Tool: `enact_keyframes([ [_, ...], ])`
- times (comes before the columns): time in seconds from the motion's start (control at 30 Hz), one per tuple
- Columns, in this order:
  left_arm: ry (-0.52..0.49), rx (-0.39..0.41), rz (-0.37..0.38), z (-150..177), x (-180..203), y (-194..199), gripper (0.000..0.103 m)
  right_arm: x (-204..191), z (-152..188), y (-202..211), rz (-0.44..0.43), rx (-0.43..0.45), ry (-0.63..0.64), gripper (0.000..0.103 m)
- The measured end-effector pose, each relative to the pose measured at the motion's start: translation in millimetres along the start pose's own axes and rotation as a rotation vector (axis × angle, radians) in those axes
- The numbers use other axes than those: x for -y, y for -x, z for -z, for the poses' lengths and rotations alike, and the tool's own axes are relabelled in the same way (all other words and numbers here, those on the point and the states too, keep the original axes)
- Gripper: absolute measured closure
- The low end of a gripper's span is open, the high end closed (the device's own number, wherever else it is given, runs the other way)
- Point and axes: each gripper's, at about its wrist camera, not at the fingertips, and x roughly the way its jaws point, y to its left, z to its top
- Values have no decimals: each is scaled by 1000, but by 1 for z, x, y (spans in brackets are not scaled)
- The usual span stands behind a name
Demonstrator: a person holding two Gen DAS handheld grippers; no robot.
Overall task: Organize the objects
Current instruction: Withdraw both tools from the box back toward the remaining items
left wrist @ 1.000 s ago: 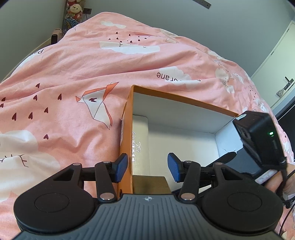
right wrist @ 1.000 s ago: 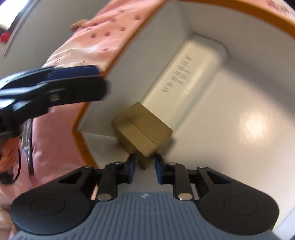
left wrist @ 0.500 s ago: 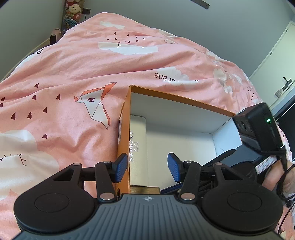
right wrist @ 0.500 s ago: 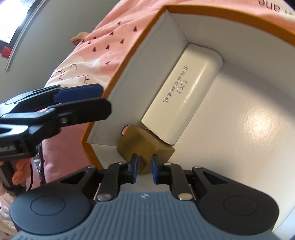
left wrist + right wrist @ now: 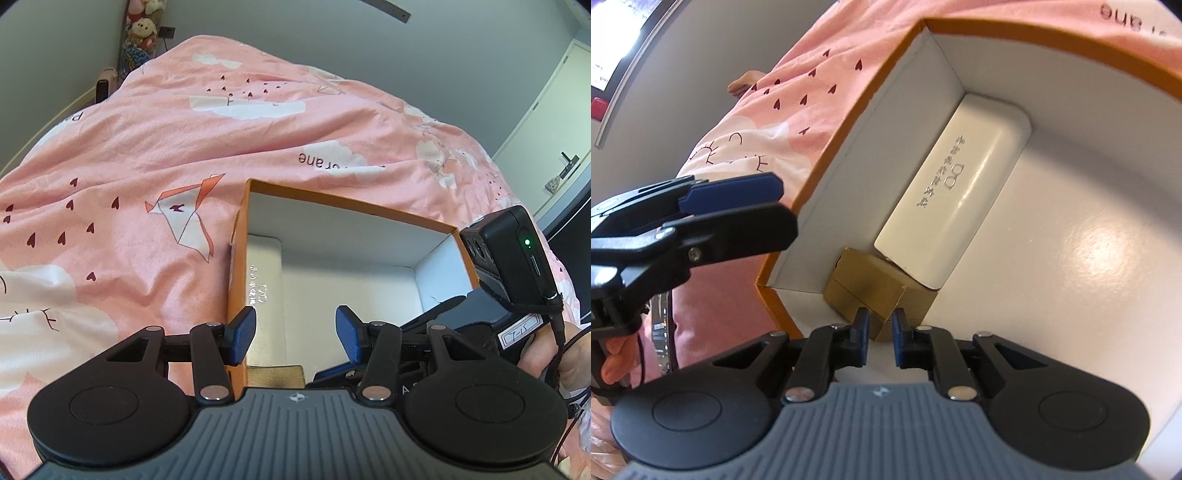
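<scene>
Pink bedspread (image 5: 147, 155) carries orange box (image 5: 236, 280); right claw (image 5: 878, 334) pinches gold box (image 5: 879, 291) at near-left corner, left claw (image 5: 293, 334) open, empty. Seat flat before release.

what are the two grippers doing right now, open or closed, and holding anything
Left gripper: open, holding nothing, one finger either side of the orange box wall.
Right gripper: just closed, nearly shut, pinching a corner of the gold box.

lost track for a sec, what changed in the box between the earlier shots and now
The right gripper has just been closing its jaws on a corner of the small gold box, and the pads now pinch it. The gold box went from slightly apart to pressed into the corner of the orange box, against the end of the white case. The left gripper stayed half open, straddling the orange wall; the white case did not move.
</scene>
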Motion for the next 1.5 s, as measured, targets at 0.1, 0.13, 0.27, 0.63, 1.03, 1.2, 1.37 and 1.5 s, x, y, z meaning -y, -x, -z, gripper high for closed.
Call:
enact_keyframes([
  [0.1, -10, 18, 3, 2, 8, 10, 45, -4, 6, 12, 15, 33, 9, 85],
  [0.13, -15, 26, 2, 3, 11, 13, 45, -6, 9, 17, 21, 50, 11, 85],
  [0.27, -32, 83, 6, 13, 27, 32, 45, -16, 26, 43, 63, 150, 38, 72],
  [0.63, -88, 96, 33, 54, 54, 47, 38, -40, 107, 101, 215, 442, 9, 55],
  [1.03, -36, -87, 115, 98, 39, 39, 38, -46, 182, 95, 344, 478, -84, 55],
  [1.2, -136, -203, 147, 117, 48, 37, 38, -44, 200, 83, 319, 418, -116, 59],
  [1.37, -146, -253, 149, 130, 49, 42, 38, -48, 213, 78, 324, 374, -110, 59],
  [1.5, -204, -275, 197, 133, 52, 52, 33, -53, 220, 81, 330, 371, -98, 60],
])
